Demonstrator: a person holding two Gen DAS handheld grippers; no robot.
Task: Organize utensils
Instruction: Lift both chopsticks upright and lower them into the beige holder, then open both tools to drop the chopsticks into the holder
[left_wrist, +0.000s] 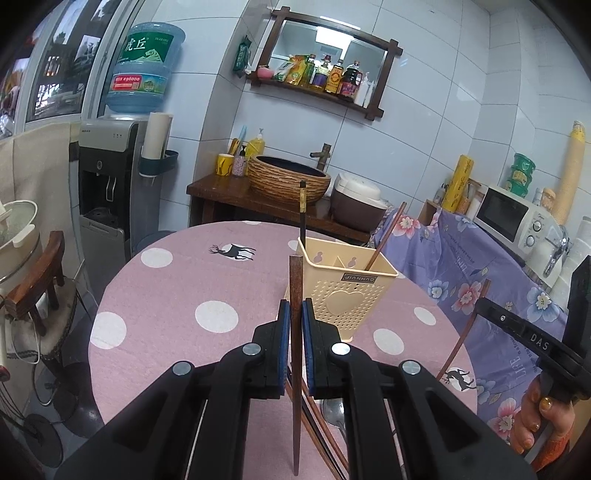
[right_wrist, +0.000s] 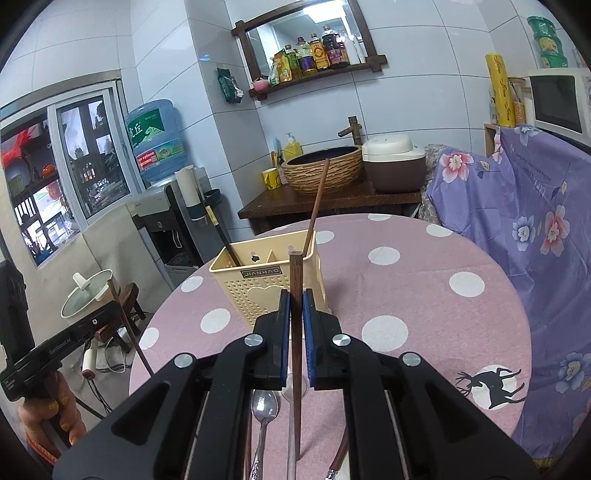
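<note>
The round pink table (left_wrist: 166, 295) holds a cream holder (left_wrist: 345, 288) marked "JIANHAO", with 2 chopsticks inside. Each gripper, left (left_wrist: 294, 317) and right (right_wrist: 295, 310), pinches 1 brown chopstick (left_wrist: 295, 369) near its top. These sticks look light, stiff and thin. The spoon (right_wrist: 264, 406) looks slippery.
</note>
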